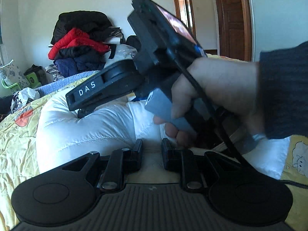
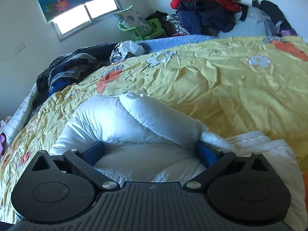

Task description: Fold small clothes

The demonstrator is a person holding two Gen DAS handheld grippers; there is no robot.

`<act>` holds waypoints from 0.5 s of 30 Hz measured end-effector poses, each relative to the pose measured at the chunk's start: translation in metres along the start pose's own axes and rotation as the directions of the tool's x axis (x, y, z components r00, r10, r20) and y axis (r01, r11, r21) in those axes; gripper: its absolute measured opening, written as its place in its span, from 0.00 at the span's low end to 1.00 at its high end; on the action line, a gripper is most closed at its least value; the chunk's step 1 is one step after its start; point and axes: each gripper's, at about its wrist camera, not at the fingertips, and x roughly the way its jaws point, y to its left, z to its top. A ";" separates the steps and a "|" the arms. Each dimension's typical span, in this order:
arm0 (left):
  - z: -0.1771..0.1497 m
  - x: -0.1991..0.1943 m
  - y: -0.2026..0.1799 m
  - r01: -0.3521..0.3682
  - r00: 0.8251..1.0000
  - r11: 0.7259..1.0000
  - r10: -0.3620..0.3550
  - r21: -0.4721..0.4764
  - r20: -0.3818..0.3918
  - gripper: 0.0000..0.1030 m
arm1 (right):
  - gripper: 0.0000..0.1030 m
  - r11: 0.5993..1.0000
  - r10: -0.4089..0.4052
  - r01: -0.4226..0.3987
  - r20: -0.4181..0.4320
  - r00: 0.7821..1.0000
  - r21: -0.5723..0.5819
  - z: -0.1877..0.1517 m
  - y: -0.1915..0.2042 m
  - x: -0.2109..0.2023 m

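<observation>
Clothes for folding here mean one white puffy quilted jacket (image 2: 134, 127), lying bunched on the yellow flower-printed bed cover (image 2: 221, 88). On the left, my left hand-held gripper (image 1: 152, 150) has its jaws nearly pressed together; pale fabric shows in the narrow gap, but I cannot tell if it is really pinched. On the right, my right hand-held gripper (image 2: 152, 150) is spread wide over the jacket, its blue pads (image 2: 207, 154) on both sides of a fold without squeezing it. I think the slippery padding can spring open again, because nothing presses it down. As for containers, a green plastic basket (image 2: 154, 28) by the wall holds a grey patterned cushion (image 2: 132, 18).
</observation>
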 end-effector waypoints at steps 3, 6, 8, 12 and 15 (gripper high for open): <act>-0.002 0.003 0.001 0.001 1.000 1.000 -0.001 -0.018 0.012 0.19 | 0.96 1.000 0.006 -0.006 0.011 1.000 -0.001 -0.001 0.000 0.004; -0.008 0.004 0.001 0.000 0.999 1.000 0.001 -0.029 0.033 0.18 | 0.96 1.000 0.011 -0.010 0.022 1.000 -0.002 -0.003 -0.001 0.004; -0.008 0.005 0.001 0.000 0.999 0.999 0.001 -0.034 0.038 0.18 | 0.96 1.000 0.016 -0.016 0.029 0.999 0.001 -0.004 -0.002 0.004; -0.013 0.008 0.007 0.013 0.999 0.998 -0.010 -0.060 0.048 0.18 | 0.96 1.000 0.024 -0.024 0.040 0.999 0.005 -0.006 -0.004 0.005; -0.013 0.008 0.010 0.024 0.999 0.996 -0.020 -0.087 0.048 0.18 | 0.96 1.000 0.018 -0.018 0.038 0.999 0.000 -0.006 -0.003 0.006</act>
